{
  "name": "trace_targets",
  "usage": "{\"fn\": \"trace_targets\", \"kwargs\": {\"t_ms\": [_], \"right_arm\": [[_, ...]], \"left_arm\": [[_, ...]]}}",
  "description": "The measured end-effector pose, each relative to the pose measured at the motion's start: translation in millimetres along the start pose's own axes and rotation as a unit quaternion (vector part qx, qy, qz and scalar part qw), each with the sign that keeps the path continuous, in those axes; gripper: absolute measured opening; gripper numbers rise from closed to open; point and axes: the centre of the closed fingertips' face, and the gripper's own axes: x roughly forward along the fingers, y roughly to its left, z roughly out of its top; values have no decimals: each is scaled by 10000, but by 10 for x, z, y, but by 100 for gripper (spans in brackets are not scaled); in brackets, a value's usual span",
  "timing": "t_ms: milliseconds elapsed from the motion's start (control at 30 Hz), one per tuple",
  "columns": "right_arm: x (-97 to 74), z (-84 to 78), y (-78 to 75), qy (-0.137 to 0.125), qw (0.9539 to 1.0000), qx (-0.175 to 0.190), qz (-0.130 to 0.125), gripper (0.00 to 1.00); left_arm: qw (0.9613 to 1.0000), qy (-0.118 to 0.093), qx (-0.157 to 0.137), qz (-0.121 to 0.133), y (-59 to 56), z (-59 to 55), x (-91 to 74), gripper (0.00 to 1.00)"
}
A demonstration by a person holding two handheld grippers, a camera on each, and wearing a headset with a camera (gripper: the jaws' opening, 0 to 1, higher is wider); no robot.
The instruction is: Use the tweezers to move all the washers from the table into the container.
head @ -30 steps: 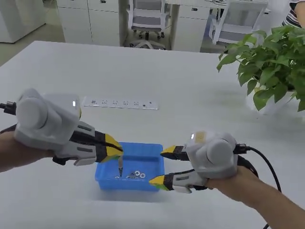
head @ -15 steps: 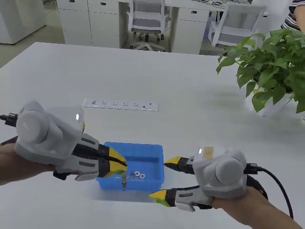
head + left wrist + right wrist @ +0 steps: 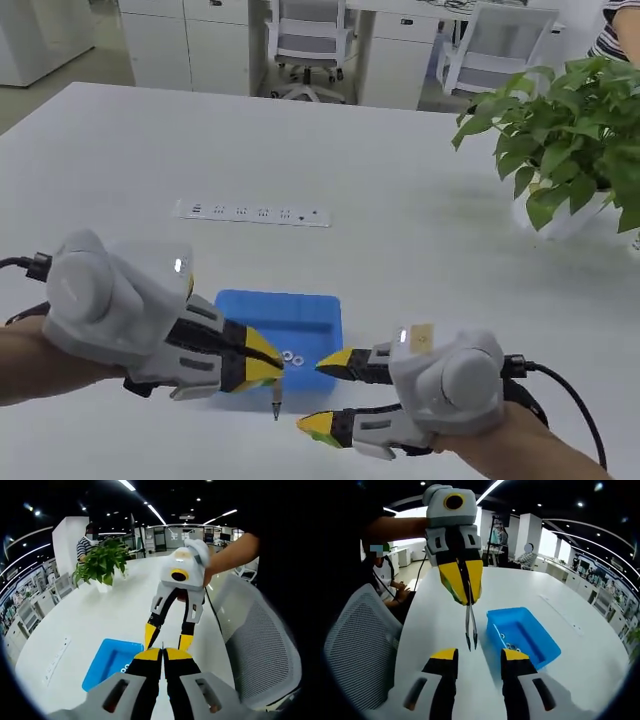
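The pale worktop (image 3: 420, 230) runs wide beyond both my tongs. It looks smooth, so I judge anything dropped would skate on it. Office chairs (image 3: 310, 40) stand well past its far edge, a potted plant (image 3: 565, 120) sits far out beyond my right tongs, and a power strip (image 3: 250, 214) lies beyond the container. The blue container (image 3: 290, 312) sits just past the tips of both tongs. My left tongs (image 3: 272, 368) are clenched on the tweezers (image 3: 276, 402), which hang tips-down just outside the container's near wall. My right tongs (image 3: 324, 395) stand released, grasping nothing, just beside the tweezers. The washers (image 3: 292, 357) I can make out lie at the container's near end, and I spot none on the worktop. My worry is that the tweezers are thin and pinched only at their top. A slackened clench or a knock from the right tongs could twist or drop them, and a bump could slide the container.
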Motion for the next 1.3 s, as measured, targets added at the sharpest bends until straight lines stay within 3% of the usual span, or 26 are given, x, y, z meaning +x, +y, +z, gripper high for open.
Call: {"fn": "trace_targets", "kwargs": {"t_ms": [467,867,933,1300], "right_arm": [[184,8,284,-15,9979,-337,552,19],[223,-24,286,2,9973,-411,603,9],[226,-43,291,28,9973,-371,641,8],[244,-221,284,513,9927,-737,800,7]], "left_arm": [[9998,-179,10,-133,-130,41,16,6],[9996,-227,-68,-174,-186,-18,-30,5],[9996,-189,-72,-189,-183,-49,-42,5],[9984,485,128,-246,-190,-466,-63,5]]}}
